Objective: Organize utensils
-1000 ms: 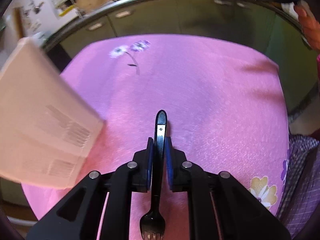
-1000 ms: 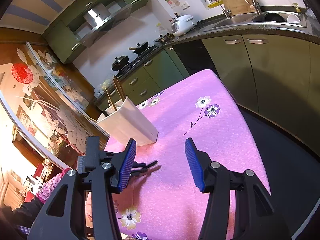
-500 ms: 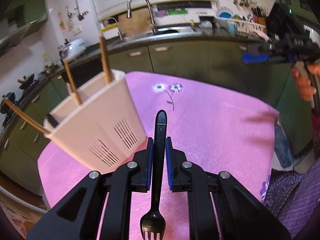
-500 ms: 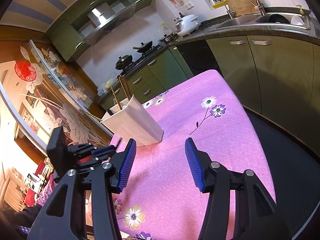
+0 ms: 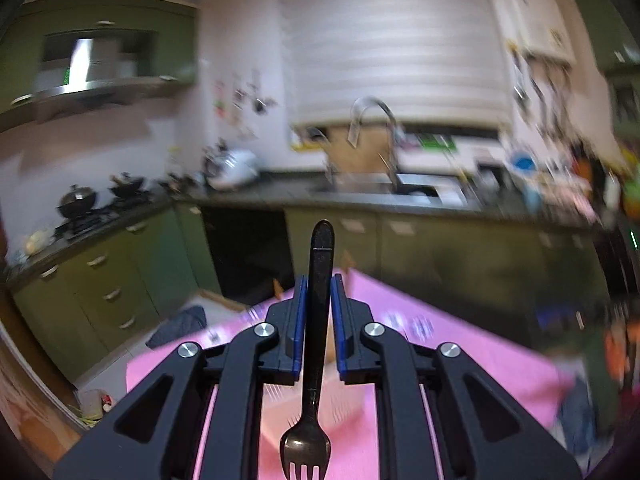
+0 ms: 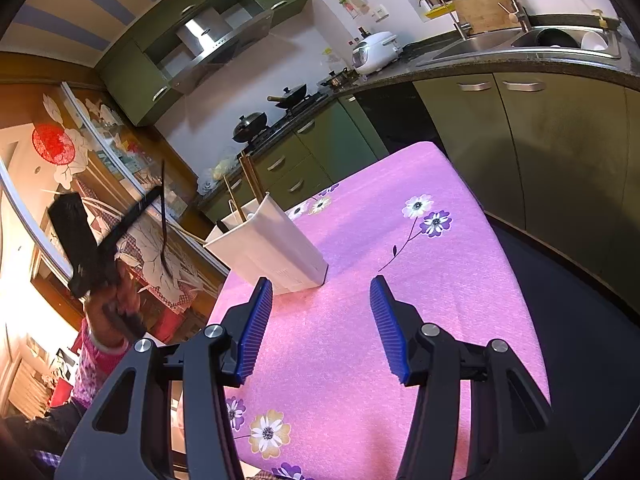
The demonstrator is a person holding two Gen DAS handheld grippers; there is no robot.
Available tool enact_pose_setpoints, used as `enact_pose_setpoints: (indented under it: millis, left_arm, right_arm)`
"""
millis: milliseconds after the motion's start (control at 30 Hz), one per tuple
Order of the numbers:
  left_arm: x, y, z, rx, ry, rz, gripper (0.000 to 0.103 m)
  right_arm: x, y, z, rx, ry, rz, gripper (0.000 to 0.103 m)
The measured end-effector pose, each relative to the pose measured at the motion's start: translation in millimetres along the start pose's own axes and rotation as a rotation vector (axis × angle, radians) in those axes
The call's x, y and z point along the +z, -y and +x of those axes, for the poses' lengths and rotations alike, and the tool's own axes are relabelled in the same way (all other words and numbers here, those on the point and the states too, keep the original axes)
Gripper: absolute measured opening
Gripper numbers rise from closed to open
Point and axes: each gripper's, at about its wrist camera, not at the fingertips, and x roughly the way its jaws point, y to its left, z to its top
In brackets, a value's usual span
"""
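Left wrist view looks along the left gripper (image 5: 318, 322), whose blue pads are clamped on the middle of a black fork (image 5: 316, 340); its handle juts forward past the fingertips and its tines point back toward the camera, a hold that would let the handle end go into a holder first. Behind it the kitchen is blurred, and only a pale patch of the utensil holder (image 5: 340, 408) shows low between the arms, over the pink tablecloth (image 5: 480, 360), so how high the fork rides cannot be read here. Right wrist view supplies that: the left gripper (image 6: 154, 200), held in the person's hand (image 6: 108, 304), hangs raised at the far left, well apart from and above the white utensil holder (image 6: 272, 252), with the fork (image 6: 164, 232) hanging steeply from it. The holder stands tilted on the pink tablecloth (image 6: 360, 320) with chopsticks (image 6: 244, 188) sticking out of its top, likely the fork's destination. The right gripper (image 6: 320, 328) waits near, its jaws parted and empty, nothing between the ribbed pads.
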Motion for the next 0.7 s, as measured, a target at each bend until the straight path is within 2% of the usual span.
enact_pose_setpoints:
  millis: [100,233,433,633,700]
  left_arm:
    - [15.1,-11.9,14.1,0.044,0.075,-0.073,0.012]
    - [18.6,-21.7,33.5,0.085,0.133,-0.14,0.012]
    - [2.2,-28.3,69.6,0.161,0.135,-0.173,0.012]
    - [-15.1,-36.5,82.5,0.23,0.105,-0.177,0.012]
    - [-16.4,-35.3,82.4,0.227,0.102,-0.163,0.012]
  right_arm:
    - [0.2,5.6,-2.3,-0.001,0.004,0.008,0.051]
    - [0.2,10.6,-2.7,0.001,0.006,0.016,0.051]
    - [0.4,12.5,1.8,0.004,0.0,0.017,0.051]
    - [2.6,10.7,5.1,-0.009,0.003,0.008,0.051]
    - [2.7,9.1,7.3,-0.013,0.002,0.006,0.051]
